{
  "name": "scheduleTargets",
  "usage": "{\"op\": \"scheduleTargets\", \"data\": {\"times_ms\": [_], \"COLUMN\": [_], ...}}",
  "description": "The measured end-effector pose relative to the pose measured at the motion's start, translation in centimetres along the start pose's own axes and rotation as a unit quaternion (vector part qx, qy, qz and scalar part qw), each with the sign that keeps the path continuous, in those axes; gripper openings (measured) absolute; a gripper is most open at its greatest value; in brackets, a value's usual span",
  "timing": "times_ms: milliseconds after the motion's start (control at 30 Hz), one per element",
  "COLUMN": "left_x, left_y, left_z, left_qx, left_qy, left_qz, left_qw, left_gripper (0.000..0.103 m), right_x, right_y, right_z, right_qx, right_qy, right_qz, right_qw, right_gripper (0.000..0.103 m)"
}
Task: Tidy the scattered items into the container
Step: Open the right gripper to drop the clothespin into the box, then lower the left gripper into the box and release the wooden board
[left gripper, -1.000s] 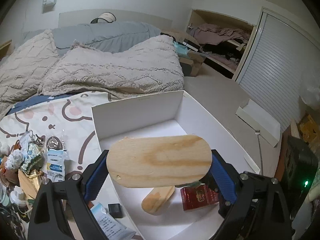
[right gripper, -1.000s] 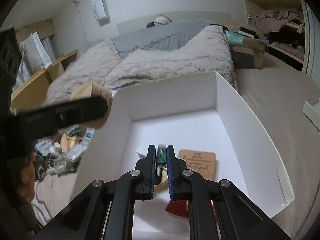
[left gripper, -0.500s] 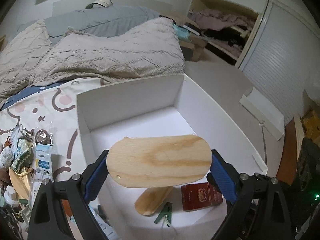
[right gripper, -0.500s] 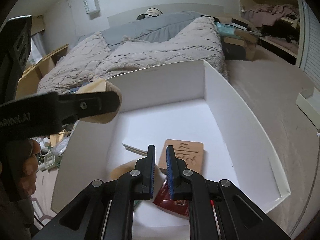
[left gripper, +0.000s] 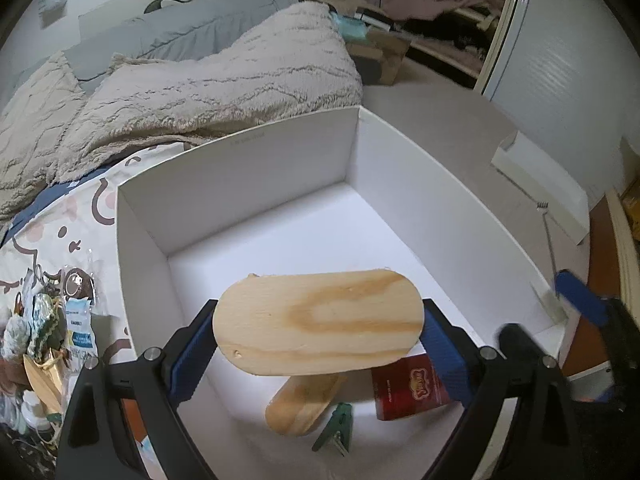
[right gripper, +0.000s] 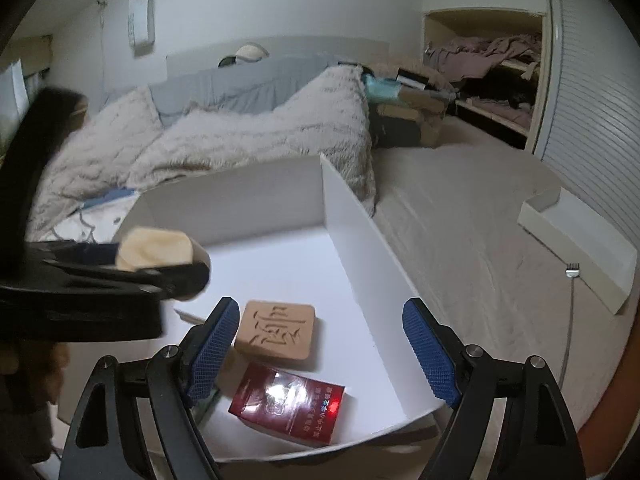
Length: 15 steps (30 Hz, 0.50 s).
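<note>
My left gripper (left gripper: 318, 344) clamps the oval wooden board (left gripper: 318, 322) — long axis crosswise (flat) — over the white box (left gripper: 240, 176); my right gripper (right gripper: 320, 346) is opening, empty.

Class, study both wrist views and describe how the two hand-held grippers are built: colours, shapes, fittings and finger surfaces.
Both match. The left hand-held gripper and the right hand-held gripper have matte black angular arms with triangular cut-outs and round silver pivot screws. Each finger ends in a blue pad with a fine cross-hatched texture. No cables or sleeves are visible; no legible markings show on either.
</note>
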<state>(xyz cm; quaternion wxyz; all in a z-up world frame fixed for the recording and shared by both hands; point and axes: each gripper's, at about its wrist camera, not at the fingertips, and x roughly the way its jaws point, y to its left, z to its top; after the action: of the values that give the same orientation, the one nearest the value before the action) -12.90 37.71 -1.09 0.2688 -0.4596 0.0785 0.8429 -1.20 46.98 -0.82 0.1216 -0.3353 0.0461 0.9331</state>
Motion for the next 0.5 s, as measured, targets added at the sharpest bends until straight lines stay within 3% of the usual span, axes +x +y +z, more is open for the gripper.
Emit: {"op": "scheduleTargets", "data": {"times_ms": [133,500], "left_x": [1.3,6.6], "left_y": [-0.2,0.3], "left_z": [0.9,3.8], "left_qx": [-0.003,-0.051], "left_qy": [0.023,0.113], "left_qz": [0.002,0.007], "left_qw": [0.9997,0.9923], "left_gripper": [0.095,0.095], "right_x": [-0.8,-0.3], "right_y": [-0.5,-1.3], "right_z": [0.0,0.5], "right_qx": [0.007,0.02], "right_qy": [-0.013,-0.013], "right_qz": [-0.015,-0.012], "right_qw": [1.0,1.0], "right_gripper": [0.091,0.091]}}
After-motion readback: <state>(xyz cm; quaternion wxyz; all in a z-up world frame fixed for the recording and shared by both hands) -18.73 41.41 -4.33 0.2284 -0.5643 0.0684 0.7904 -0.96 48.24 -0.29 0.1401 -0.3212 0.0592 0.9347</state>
